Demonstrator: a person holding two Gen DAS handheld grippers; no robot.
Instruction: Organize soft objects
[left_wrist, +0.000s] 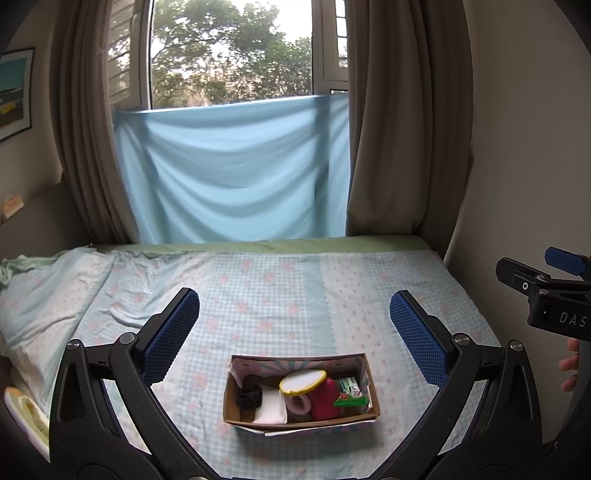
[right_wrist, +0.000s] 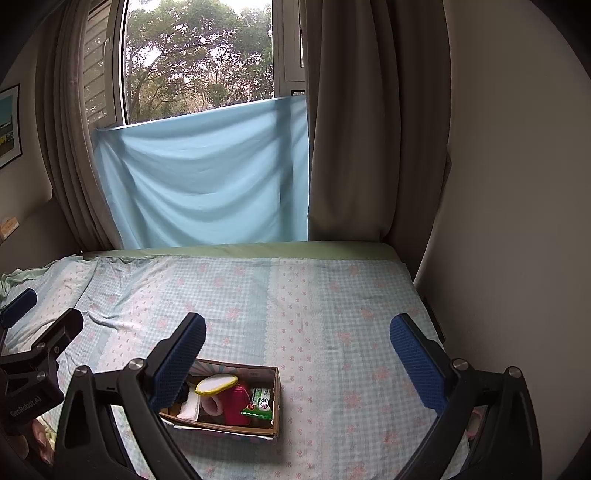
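2 hand-held grippers are hovering, jaws spread, above a cardboard box (left_wrist: 301, 417) of soft items on a bed (left_wrist: 280, 291).

The left gripper (left_wrist: 294, 334) is holding its blue pads wide apart with nothing between them, and the right gripper (right_wrist: 297, 354) is doing the same. The box is sitting on the checked floral sheet, straight below the left gripper and low left under the right one, whose left pad is overlapping the box's corner. Inside are lying a yellow-rimmed white pouch (left_wrist: 303, 381), a red item (left_wrist: 325, 402), a green tissue pack (left_wrist: 351, 393), a white folded cloth (left_wrist: 270, 408), a pink fuzzy slipper (left_wrist: 298, 404) and a black scrunchie (left_wrist: 250, 396).
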